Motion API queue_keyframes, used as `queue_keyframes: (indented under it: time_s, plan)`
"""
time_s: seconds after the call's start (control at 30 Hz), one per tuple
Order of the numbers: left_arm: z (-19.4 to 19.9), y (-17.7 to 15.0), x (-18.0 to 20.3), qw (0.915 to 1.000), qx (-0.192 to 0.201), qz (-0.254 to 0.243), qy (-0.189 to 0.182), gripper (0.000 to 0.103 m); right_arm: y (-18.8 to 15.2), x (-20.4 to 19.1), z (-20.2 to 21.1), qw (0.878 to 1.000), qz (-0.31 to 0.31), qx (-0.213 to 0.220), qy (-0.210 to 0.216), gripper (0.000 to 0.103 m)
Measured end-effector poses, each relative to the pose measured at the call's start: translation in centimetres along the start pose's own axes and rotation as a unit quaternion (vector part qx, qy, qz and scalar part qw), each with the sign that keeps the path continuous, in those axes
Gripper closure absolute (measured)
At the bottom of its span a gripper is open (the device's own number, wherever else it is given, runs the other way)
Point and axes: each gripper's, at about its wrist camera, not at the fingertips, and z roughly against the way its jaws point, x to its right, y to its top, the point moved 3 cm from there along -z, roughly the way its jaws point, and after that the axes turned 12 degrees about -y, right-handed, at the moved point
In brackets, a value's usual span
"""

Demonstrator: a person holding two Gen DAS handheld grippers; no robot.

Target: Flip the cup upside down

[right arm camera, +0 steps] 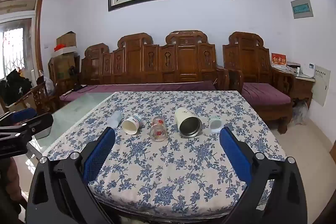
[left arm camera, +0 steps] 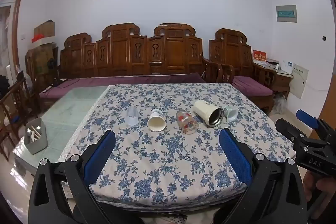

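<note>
The only readable writing is "DAS", printed on the right tongs' [left arm camera: 308, 125] black body in the left wrist view. Five cups lie in a row on the floral-clothed counter [right arm camera: 178, 171]: a clear cup [left arm camera: 132, 117], a paper cup [left arm camera: 156, 120], a red-patterned glass [left arm camera: 187, 124], a cream steel-lined tumbler [left arm camera: 208, 112] and a small white cup [left arm camera: 231, 112]. Only the left view shows the grey utensil holder [left arm camera: 35, 138]. Both the left tongs [left arm camera: 167, 155] and the right tongs stand released, grasping nothing.
</note>
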Motion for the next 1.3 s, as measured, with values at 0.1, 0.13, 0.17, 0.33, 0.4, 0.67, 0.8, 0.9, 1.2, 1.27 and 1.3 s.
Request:
queue_keyframes:
  time_s: [0.1,0.13,0.17,0.33,0.4,0.67,0.8,0.9,1.2,1.27,1.3]
  plan:
    - [0.01,-0.03,-0.04,1.0,-0.003,0.0,-0.001,0.008,0.0,0.02,0.05,1.0,0.0,0.0,0.0,0.003]
    - [0.02,-0.05,-0.01,1.0,-0.002,-0.001,-0.002,0.008,0.01,0.03,0.09,1.0,0.0,0.001,0.0,0.003]
    - [0.04,-0.07,-0.03,1.0,-0.002,-0.001,-0.002,0.008,0.0,0.01,0.03,1.0,0.0,-0.001,0.0,0.003]
    - [0.15,0.18,-0.04,1.0,-0.003,-0.001,-0.002,0.008,0.0,-0.02,0.04,1.0,0.003,-0.001,0.0,0.003]
    - [0.43,0.37,0.15,1.0,-0.002,-0.001,-0.002,0.008,0.01,-0.01,0.01,1.0,0.002,-0.001,-0.001,0.003]
    - [0.7,0.4,0.18,1.0,0.003,0.0,-0.003,0.008,0.01,0.0,0.05,1.0,0.003,-0.001,-0.001,0.003]
    - [0.65,0.53,0.16,1.0,0.002,-0.001,-0.003,0.008,0.03,-0.03,0.07,1.0,0.004,0.0,-0.002,0.003]
    - [0.6,0.4,0.15,1.0,0.002,0.0,-0.003,0.008,-0.01,-0.01,0.15,1.0,0.003,0.0,-0.002,0.003]
    - [0.51,0.45,0.16,1.0,0.002,-0.001,-0.004,0.008,0.0,0.02,0.13,1.0,0.003,0.0,-0.002,0.003]
    - [0.52,0.43,0.16,1.0,0.002,-0.001,-0.004,0.008,-0.01,0.02,0.15,1.0,0.002,0.0,-0.002,0.003]
    - [0.52,0.41,0.18,1.0,0.003,-0.001,-0.004,0.008,-0.01,0.01,0.19,1.0,0.003,0.0,-0.002,0.003]
